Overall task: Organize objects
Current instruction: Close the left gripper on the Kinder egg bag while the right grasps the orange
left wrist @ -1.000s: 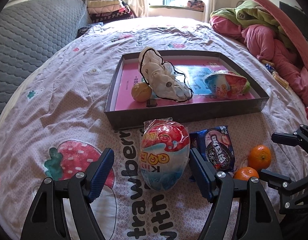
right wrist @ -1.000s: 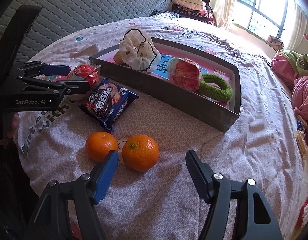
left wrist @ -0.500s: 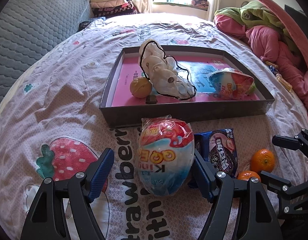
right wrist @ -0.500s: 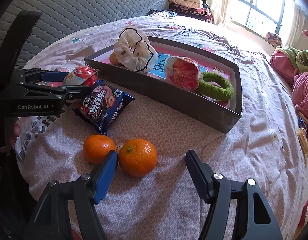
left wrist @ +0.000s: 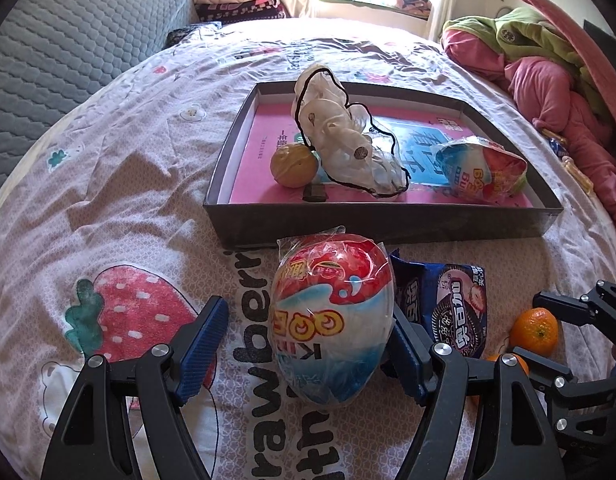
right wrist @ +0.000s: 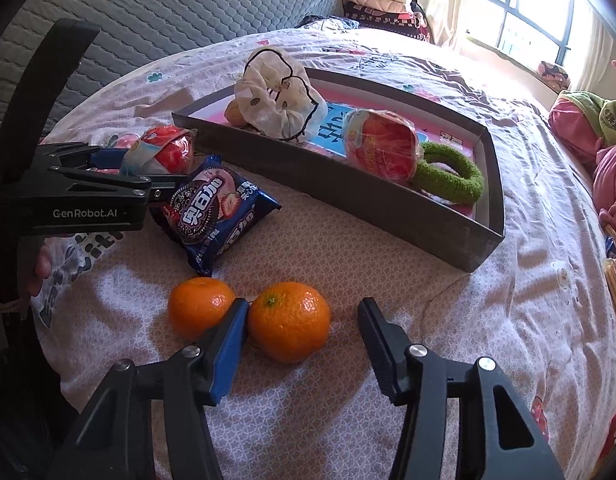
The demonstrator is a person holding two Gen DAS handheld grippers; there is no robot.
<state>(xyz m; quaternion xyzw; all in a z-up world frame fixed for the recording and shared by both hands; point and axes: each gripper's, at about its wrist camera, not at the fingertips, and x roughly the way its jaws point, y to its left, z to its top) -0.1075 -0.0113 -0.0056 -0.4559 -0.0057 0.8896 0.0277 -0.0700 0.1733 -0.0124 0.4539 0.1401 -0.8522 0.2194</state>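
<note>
A wrapped red, white and blue toy egg (left wrist: pixel 332 320) lies on the bedsheet between the fingers of my left gripper (left wrist: pixel 308 340). That gripper is open, with a clear gap at its left pad (left wrist: pixel 204 336). My right gripper (right wrist: pixel 304 316) straddles an orange (right wrist: pixel 290 320), and its jaws are closing. The left pad (right wrist: pixel 232 328) touches the fruit, while the right pad (right wrist: pixel 374 336) stands apart from it. A second orange (right wrist: pixel 198 306) lies just left of that pad. A blue cookie packet (right wrist: pixel 212 208) rests between the egg and the oranges.
A dark shallow box (left wrist: pixel 380 224) with a pink floor holds a white scrunchie (left wrist: pixel 344 136), a yellow ball (left wrist: pixel 294 164), another toy egg (left wrist: pixel 480 172) and a green ring (right wrist: pixel 448 176). Pink and green bedding (left wrist: pixel 548 80) is piled at the right. A grey quilted headboard (left wrist: pixel 48 60) is on the left.
My right gripper's jaws have narrowed around the orange, and the left pad now meets it. The left gripper has crept slightly forward around the egg and stays wide.
</note>
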